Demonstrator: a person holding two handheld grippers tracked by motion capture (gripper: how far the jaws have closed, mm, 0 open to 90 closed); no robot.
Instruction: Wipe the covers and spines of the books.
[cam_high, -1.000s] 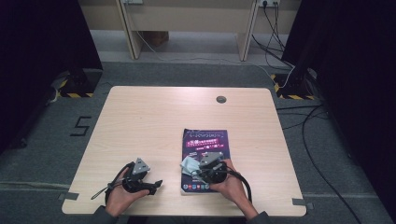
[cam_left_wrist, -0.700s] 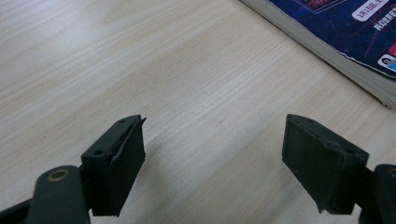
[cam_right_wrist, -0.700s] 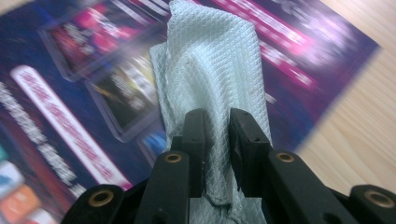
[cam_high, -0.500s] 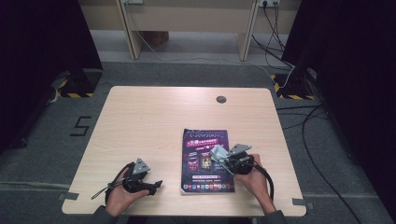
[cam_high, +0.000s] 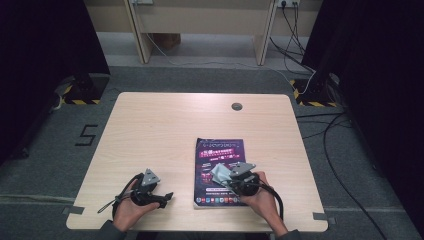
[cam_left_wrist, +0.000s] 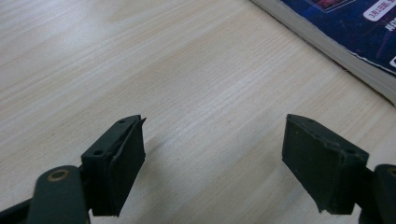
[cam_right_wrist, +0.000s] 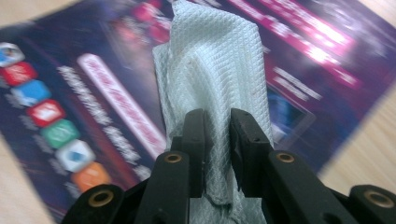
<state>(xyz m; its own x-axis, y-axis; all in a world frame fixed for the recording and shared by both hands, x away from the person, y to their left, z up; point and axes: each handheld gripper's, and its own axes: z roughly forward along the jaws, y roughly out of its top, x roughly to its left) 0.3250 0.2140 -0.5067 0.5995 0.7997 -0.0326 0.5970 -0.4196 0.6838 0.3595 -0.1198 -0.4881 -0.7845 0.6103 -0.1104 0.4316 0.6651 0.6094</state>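
There, the right gripper (cam_right_wrist: 217, 154) had its jaws clenched on a pale blue-grey cloth (cam_right_wrist: 215, 70), and the cloth lay pressed across the dark purple cover of the magazine (cam_high: 220, 150). The magazine sat right of the middle, reaching down close to the near edge of the table (cam_high: 165, 125). Over by the near left corner, the left gripper (cam_left_wrist: 212, 163) rested low above bare wood, jaws spread wide and holding nothing, the magazine's edge just beyond them.

Each black hand-held gripper (cam_high: 165, 199) has brass-ringed screws, a grey triangular plate and a trailing cable.
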